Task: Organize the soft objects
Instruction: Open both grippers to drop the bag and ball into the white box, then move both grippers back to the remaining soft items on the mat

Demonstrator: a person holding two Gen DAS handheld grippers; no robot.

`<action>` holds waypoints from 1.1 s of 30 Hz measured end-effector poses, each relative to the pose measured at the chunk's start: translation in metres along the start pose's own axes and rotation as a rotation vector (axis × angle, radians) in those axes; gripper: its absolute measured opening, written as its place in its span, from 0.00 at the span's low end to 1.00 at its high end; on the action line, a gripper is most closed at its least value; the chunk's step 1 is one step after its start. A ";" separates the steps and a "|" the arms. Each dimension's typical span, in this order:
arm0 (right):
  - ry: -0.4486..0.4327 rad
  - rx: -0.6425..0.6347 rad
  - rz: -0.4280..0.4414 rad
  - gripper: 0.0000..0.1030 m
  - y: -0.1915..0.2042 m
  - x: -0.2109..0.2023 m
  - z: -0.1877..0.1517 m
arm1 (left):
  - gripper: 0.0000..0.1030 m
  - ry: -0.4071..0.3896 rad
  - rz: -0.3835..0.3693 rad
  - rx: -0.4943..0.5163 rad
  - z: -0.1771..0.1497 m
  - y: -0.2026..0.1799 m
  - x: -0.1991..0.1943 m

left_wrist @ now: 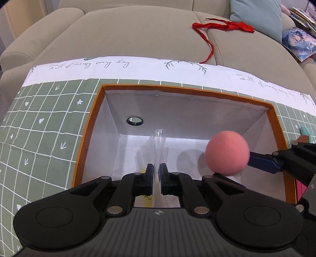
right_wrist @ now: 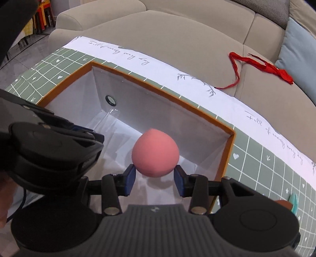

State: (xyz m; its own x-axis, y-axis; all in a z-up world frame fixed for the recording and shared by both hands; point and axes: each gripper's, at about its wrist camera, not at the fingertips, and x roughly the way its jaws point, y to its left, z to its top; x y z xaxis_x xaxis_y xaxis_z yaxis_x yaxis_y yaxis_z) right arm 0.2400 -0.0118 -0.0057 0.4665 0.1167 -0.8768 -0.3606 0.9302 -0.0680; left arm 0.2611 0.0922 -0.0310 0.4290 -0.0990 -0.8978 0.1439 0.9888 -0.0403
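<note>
My left hand-held gripper point(left_wrist: 157, 174) hangs over the open orange-rimmed box point(left_wrist: 89, 126), its blue pads nearly together on a thin clear plastic film point(left_wrist: 158, 142) that rises between them and stretches toward the box's far wall. My right hand-held gripper point(right_wrist: 155, 178) also points down into the box and holds a pink egg-shaped sponge point(right_wrist: 155, 152): the blue pads press its lower sides, and its pointed end faces away from me. In the left wrist view the sponge point(left_wrist: 227, 153) hangs above the white box floor near the right wall. A round metal-ringed hole point(left_wrist: 134, 121) sits in the far wall. The box stands on a table with a green grid-patterned cloth point(left_wrist: 39, 122). Beyond it, a red ribbon point(left_wrist: 223, 26) lies on a beige sofa point(left_wrist: 138, 33), just beside a pale blue cushion point(left_wrist: 258, 15).
</note>
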 end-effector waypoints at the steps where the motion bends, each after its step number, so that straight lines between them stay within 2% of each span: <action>1: 0.000 -0.010 -0.004 0.40 0.000 0.001 0.000 | 0.05 0.001 -0.004 -0.006 0.002 0.000 0.002; 3: -0.012 -0.020 -0.010 0.44 0.001 0.002 0.001 | 0.05 0.003 -0.007 -0.015 0.004 0.002 0.006; 4: -0.026 -0.021 -0.019 0.50 0.002 0.001 0.000 | 0.05 0.002 -0.006 -0.018 0.004 0.002 0.007; 9: -0.056 -0.039 0.007 0.54 0.003 -0.007 -0.007 | 0.07 0.004 -0.007 -0.034 0.007 0.005 0.011; 11: -0.073 -0.081 -0.012 0.68 0.008 -0.013 -0.012 | 0.10 0.005 -0.010 -0.033 0.007 0.005 0.011; 16: -0.137 -0.152 -0.043 0.68 0.018 -0.031 -0.020 | 0.12 0.024 -0.022 -0.055 0.008 0.009 0.015; 18: -0.150 -0.153 -0.038 0.68 0.019 -0.038 -0.022 | 0.28 0.034 -0.022 -0.053 0.006 0.010 0.016; 19: -0.154 -0.150 -0.034 0.68 0.019 -0.040 -0.022 | 0.33 0.027 -0.021 -0.060 0.005 0.011 0.015; 21: -0.158 -0.141 -0.021 0.68 0.017 -0.046 -0.024 | 0.58 0.012 -0.041 -0.090 0.006 0.015 0.013; 24: -0.180 -0.128 -0.009 0.68 0.012 -0.055 -0.029 | 0.84 0.008 -0.119 -0.160 0.008 0.019 0.009; 26: -0.194 -0.107 0.004 0.68 0.007 -0.061 -0.033 | 0.85 0.028 -0.161 -0.215 0.009 0.019 0.008; 28: -0.205 -0.084 0.014 0.68 0.001 -0.069 -0.037 | 0.89 0.022 -0.156 -0.259 0.010 0.017 0.003; 31: -0.228 -0.079 0.001 0.69 -0.005 -0.081 -0.044 | 0.91 -0.019 -0.171 -0.247 0.010 0.010 -0.005; 33: -0.234 -0.081 0.002 0.69 -0.010 -0.087 -0.048 | 0.91 -0.017 -0.173 -0.235 0.012 0.005 -0.008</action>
State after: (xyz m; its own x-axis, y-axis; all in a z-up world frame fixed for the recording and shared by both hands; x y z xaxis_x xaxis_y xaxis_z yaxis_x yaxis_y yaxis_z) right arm 0.1642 -0.0483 0.0487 0.6364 0.2048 -0.7437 -0.4208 0.9002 -0.1122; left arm 0.2689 0.0961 -0.0186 0.4309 -0.2682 -0.8616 0.0068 0.9558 -0.2941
